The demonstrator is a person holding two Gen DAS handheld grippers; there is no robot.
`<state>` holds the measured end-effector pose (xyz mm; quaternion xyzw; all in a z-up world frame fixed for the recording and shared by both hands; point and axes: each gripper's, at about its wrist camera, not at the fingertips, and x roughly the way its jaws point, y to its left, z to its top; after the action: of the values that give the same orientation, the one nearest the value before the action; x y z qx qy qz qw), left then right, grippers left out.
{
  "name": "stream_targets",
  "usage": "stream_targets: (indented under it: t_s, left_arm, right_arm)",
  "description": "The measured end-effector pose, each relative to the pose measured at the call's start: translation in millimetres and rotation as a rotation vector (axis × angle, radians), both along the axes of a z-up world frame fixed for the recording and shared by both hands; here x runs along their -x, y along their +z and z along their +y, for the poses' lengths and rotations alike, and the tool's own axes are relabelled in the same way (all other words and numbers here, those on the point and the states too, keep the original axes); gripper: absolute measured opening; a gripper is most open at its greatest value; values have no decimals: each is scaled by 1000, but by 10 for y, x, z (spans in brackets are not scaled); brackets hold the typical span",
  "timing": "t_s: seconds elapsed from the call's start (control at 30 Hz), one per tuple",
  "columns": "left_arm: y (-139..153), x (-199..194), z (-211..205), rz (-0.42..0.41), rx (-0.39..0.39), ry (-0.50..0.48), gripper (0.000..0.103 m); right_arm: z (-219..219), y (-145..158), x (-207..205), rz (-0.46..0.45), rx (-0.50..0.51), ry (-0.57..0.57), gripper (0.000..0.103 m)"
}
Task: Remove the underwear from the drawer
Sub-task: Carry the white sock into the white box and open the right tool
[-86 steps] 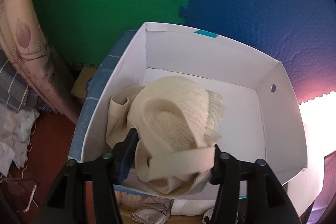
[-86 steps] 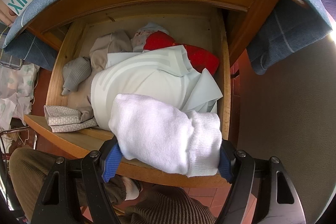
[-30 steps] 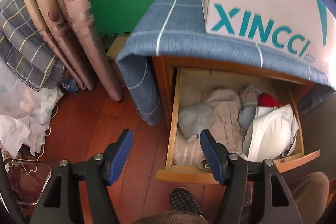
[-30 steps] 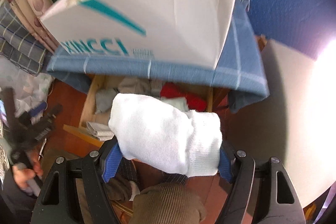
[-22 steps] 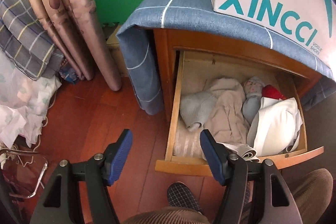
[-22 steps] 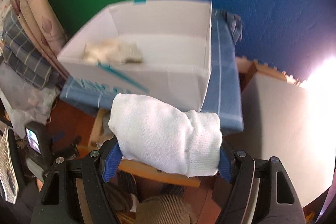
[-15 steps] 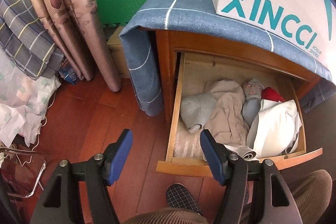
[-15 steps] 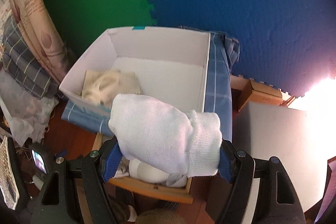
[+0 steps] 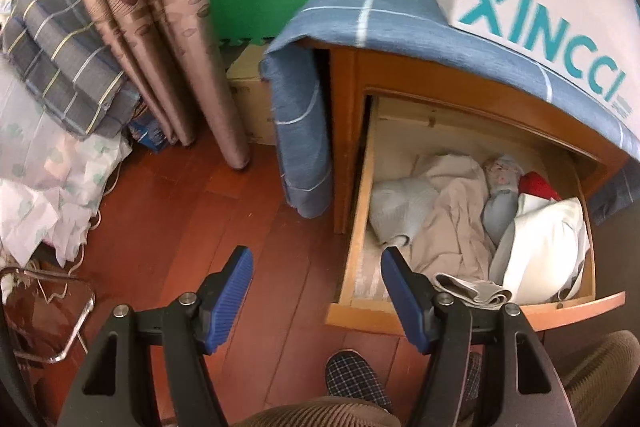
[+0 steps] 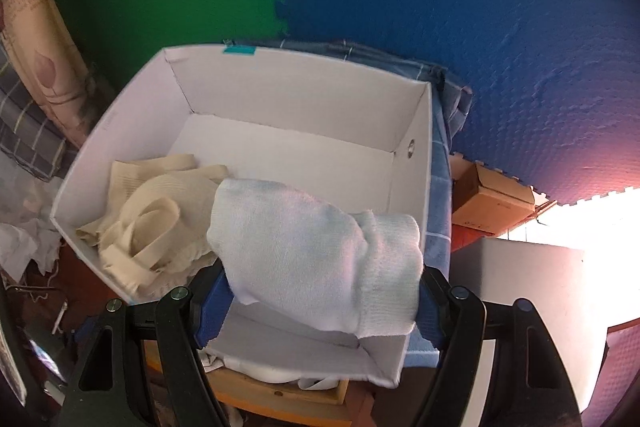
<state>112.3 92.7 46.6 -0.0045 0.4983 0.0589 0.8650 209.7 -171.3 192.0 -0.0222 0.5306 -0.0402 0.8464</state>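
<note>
We hold the white underwear [image 10: 316, 255] clamped in the right gripper [image 10: 320, 299] over the white box [image 10: 412, 131] — released early, it could catch the near rim — while the left gripper [image 9: 316, 295] hangs wide and empty beside the drawer [image 9: 472, 307].

We count one open drawer [image 9: 472, 291] with six garments, one white box [image 10: 120, 131] with one cream garment [image 10: 148, 223], two tongs.

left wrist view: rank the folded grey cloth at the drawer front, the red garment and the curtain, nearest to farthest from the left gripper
From the left gripper, open over the floor:
1. Folded grey cloth, at the drawer's front edge, just right of the right finger.
2. Red garment, deeper in the drawer, right side.
3. Curtain, up and left, by the green wall.
</note>
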Motion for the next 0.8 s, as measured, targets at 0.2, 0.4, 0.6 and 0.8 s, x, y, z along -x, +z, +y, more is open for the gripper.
stream_targets:
  t_s: [0.2, 0.4, 0.6, 0.8]
  left_arm:
    - [-49, -10, 172, 26, 54, 56, 68]
    - [-85, -30, 179, 43, 50, 52, 68]
    - [-111, -37, 185, 56, 55, 48, 68]
    - [-125, -51, 187, 64, 65, 42, 68]
  right_arm:
    - [40, -252, -106, 54, 11, 15, 74]
    - [113, -372, -204, 80, 21, 32, 75]
    - [200, -436, -267, 86, 44, 29, 79]
    - [204, -418, -258, 91, 24, 13, 83]
